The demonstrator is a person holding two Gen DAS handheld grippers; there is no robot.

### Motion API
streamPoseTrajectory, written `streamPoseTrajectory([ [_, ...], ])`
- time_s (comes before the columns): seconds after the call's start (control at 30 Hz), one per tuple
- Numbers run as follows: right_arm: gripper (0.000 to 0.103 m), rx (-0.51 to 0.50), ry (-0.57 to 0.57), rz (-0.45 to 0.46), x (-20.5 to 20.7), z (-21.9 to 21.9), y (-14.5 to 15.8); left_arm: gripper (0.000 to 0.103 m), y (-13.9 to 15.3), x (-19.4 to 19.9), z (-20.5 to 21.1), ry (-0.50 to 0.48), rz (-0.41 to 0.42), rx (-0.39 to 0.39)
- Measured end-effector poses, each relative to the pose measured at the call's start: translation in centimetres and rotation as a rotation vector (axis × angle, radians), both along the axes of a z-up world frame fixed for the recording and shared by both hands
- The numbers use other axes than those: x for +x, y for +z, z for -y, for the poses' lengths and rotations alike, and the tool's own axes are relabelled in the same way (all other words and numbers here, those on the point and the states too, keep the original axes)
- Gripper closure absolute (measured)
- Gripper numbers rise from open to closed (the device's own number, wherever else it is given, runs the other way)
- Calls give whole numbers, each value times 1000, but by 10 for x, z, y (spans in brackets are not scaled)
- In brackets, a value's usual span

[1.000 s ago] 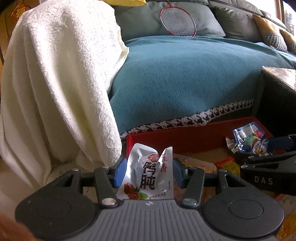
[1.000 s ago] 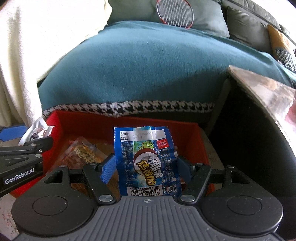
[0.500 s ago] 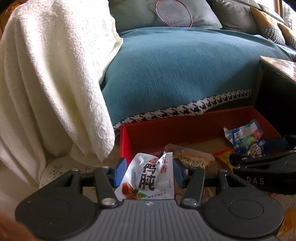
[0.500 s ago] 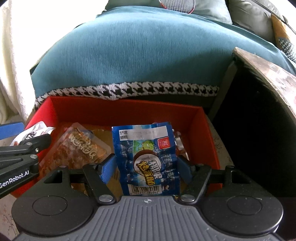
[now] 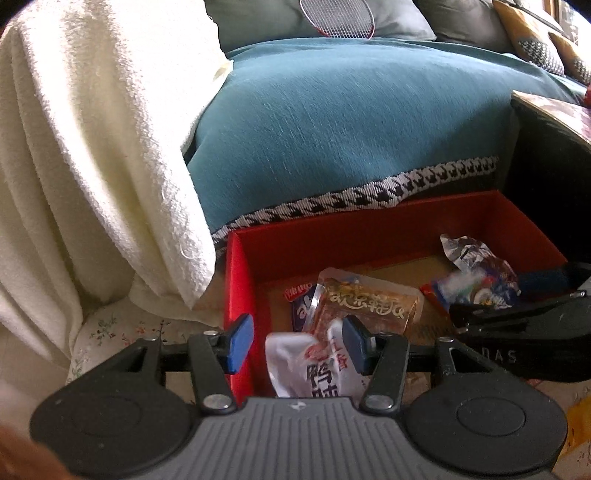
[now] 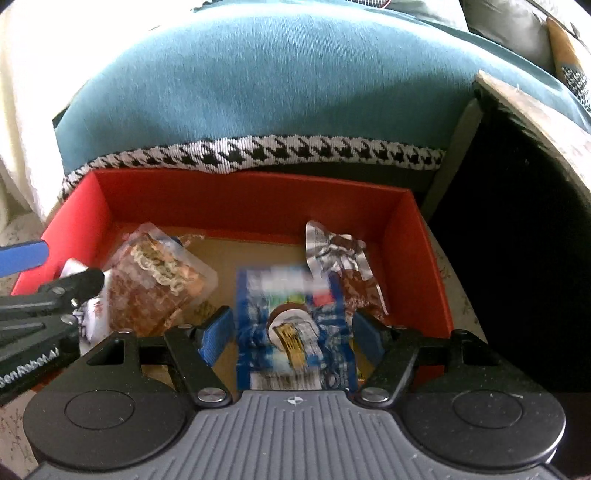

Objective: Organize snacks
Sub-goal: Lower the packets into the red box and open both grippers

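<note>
Packets sit between the jaws of both tools. In the left wrist view, the left tool (image 5: 297, 332) has a crumpled white packet (image 5: 314, 369) low between its blue pads, down near the tool's body. The packet lies against the pad on the right. A thin gap shows beside the pad on the left, so I cannot tell whether the packet is really gripped. The jaws stand fairly narrow.

The right tool (image 6: 291, 325) has its jaws opening. A blue packet (image 6: 291, 354), blurred, is between them and clear of the pad on the left, so nothing is clamped.

Just beyond both sets of fingertips is a red box (image 5: 369, 236), open at the top, and both tools point down into it. On its floor, ahead of the left tool, lies a clear amber noodle pack (image 5: 365, 306). Ahead and right of the right tool, a silver and brown wrapper (image 6: 347, 266) lies near the box's right wall.

Behind the box hangs a teal sofa cover (image 5: 351, 129) with a houndstooth hem. A cream blanket (image 5: 92, 147) drapes far left of the left tool, and a racket (image 5: 336, 18) rests farthest back.
</note>
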State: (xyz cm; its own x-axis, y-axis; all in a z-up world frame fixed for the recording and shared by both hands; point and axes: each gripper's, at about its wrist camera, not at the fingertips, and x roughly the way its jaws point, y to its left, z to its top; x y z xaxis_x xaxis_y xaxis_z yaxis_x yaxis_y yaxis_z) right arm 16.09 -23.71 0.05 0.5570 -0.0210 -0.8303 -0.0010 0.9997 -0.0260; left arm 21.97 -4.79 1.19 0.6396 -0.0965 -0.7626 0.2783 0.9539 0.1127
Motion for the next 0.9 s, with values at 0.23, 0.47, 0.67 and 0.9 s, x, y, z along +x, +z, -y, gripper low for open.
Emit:
streamPoseTrajectory([
  [0.23, 23, -12, 2, 1, -4, -3, 0, 56, 0, -3, 3, -20, -15, 19],
  [0.47, 21, -2, -5, 28, -11, -4, 10, 55, 8, -10, 2, -28, -8, 13],
  [0.67, 20, 2, 0, 52, -25, -8, 23, 55, 17, -18, -4, -31, 1, 3],
  [0.9, 19, 5, 8, 65, -38, -8, 35, 52, 29, -31, -10, -42, 17, -5],
])
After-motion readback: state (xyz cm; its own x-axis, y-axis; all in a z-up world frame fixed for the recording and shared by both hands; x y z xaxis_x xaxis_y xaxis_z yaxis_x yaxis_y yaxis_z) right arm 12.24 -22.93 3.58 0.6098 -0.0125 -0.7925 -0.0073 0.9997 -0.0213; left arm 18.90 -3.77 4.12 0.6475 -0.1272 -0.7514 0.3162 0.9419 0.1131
